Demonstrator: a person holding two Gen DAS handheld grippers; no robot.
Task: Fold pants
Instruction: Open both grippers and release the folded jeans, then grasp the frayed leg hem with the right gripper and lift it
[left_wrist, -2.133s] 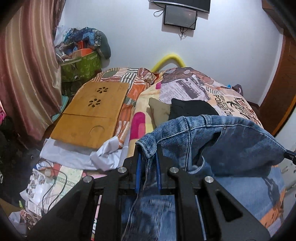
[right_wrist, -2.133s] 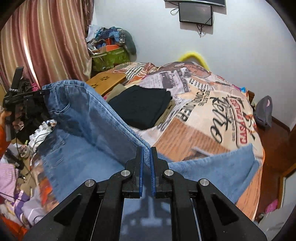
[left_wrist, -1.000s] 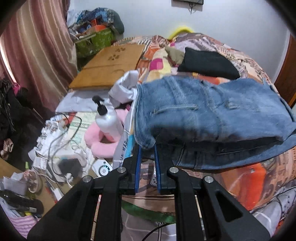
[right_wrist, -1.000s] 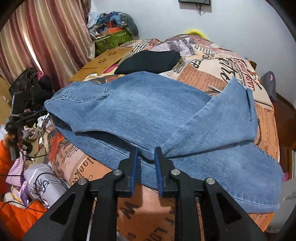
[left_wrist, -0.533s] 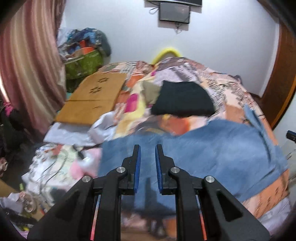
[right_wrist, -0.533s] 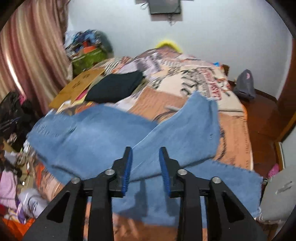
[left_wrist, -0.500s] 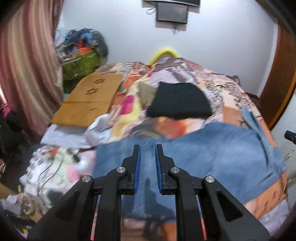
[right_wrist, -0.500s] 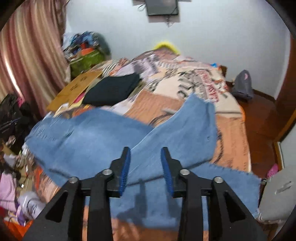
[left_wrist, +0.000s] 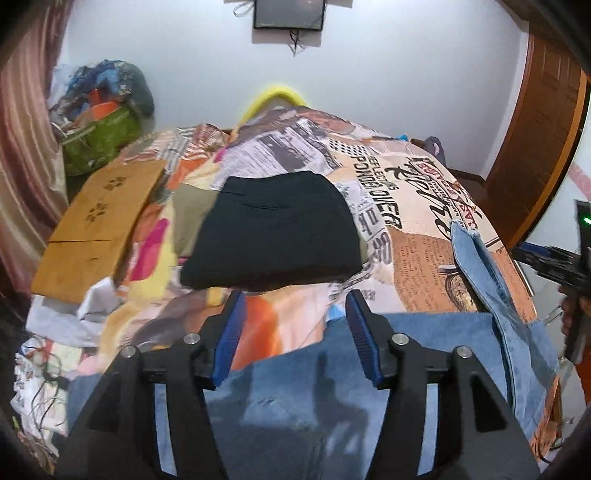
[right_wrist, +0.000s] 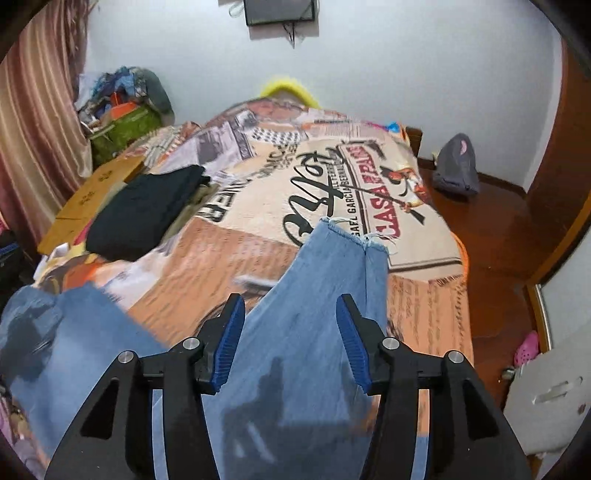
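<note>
So, left wrist view: left gripper spread wide, holding nothing, hovering above jeans lying on the bed. Right wrist view: right gripper also wide, empty, above the jeans leg.

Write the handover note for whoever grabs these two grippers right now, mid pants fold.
Left gripper: open, empty, above the jeans at the near edge of the bed.
Right gripper: open, empty, over the jeans' legs; frayed hems point toward the far end of the bed.
Jeans: lying loose on the printed bedspread, folded over once, the leg section skewed at an angle.
Folded black garment: set aside farther up the bed, apart from the jeans.
Done: first fold laid down, both grippers free.
Left: likely straighten the skewed legs, then fold again into a compact stack.
</note>
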